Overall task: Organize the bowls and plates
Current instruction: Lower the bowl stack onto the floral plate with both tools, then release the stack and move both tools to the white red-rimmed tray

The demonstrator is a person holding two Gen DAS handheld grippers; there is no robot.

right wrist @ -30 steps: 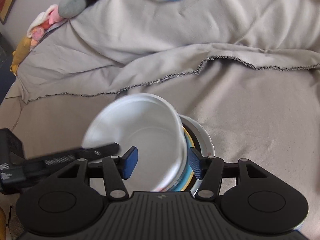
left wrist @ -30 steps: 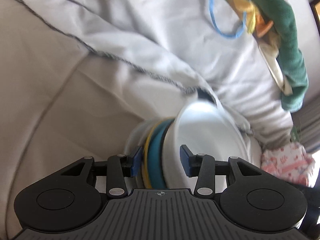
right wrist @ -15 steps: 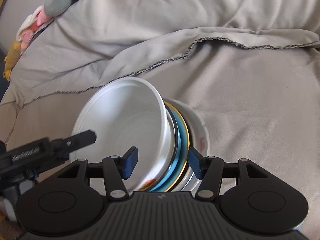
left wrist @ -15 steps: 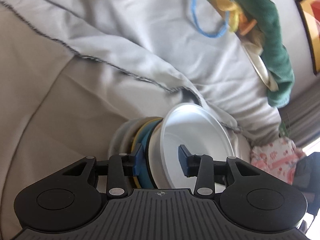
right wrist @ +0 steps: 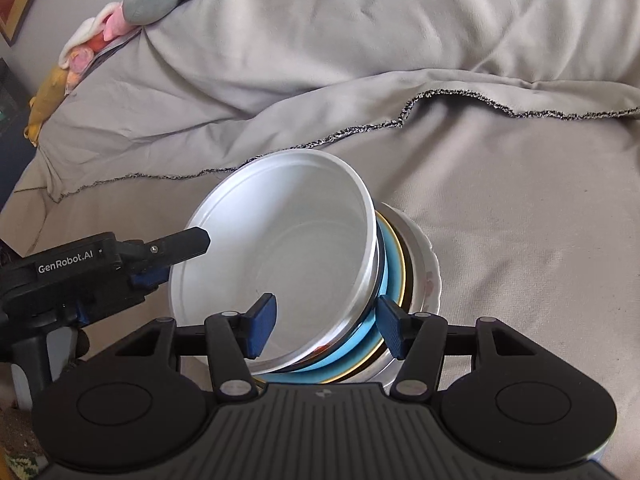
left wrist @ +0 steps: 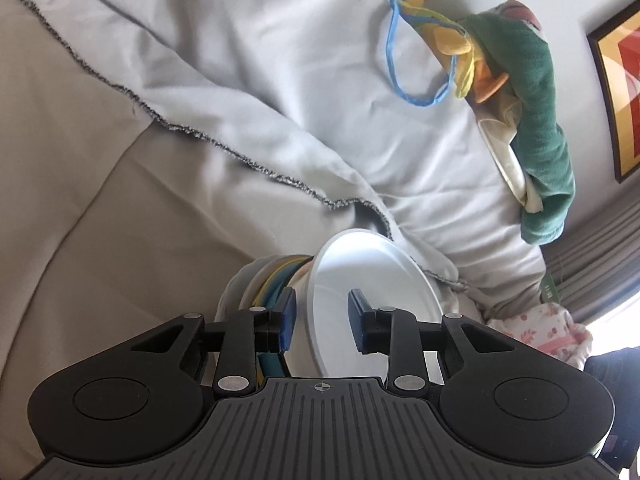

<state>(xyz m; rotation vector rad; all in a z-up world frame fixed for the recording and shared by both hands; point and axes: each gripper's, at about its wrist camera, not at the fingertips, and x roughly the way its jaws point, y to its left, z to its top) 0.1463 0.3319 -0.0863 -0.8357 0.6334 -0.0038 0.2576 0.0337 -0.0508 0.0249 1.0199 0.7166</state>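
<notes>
Two grippers work one stack on a bed [right wrist: 520, 220] draped in a grey-beige cover with a dark stitched hem [right wrist: 460, 94]; soft toys [left wrist: 532, 92] and a blue cord [left wrist: 416, 96] lie near the pillow end, well apart from the dishes.

Stack of dishes [right wrist: 404, 276]: tipped on edge, leaning on the bedding. Outermost, pale plates; inside them a gold-rimmed plate and a blue one; nested in front, a large white bowl [right wrist: 288, 240], mouth toward the right wrist camera.

Right gripper [right wrist: 326, 330]: fingers straddle the near rim of the stack, one pad inside the bowl, the other against the outer plates. It looks like a grip on the whole stack, unchanged from a second ago.

Left gripper [left wrist: 322, 318]: a second ago its fingers spanned the plates and bowl rim together, spread wide. Now the jaws are closing, with only the bowl's wall between them; the pads do not press it yet. Bowl rim also sits more upright than before.

Reading: the left is likely singling out the bowl to part it from the plates while the right steadies them. Sorting has hardly begun.
</notes>
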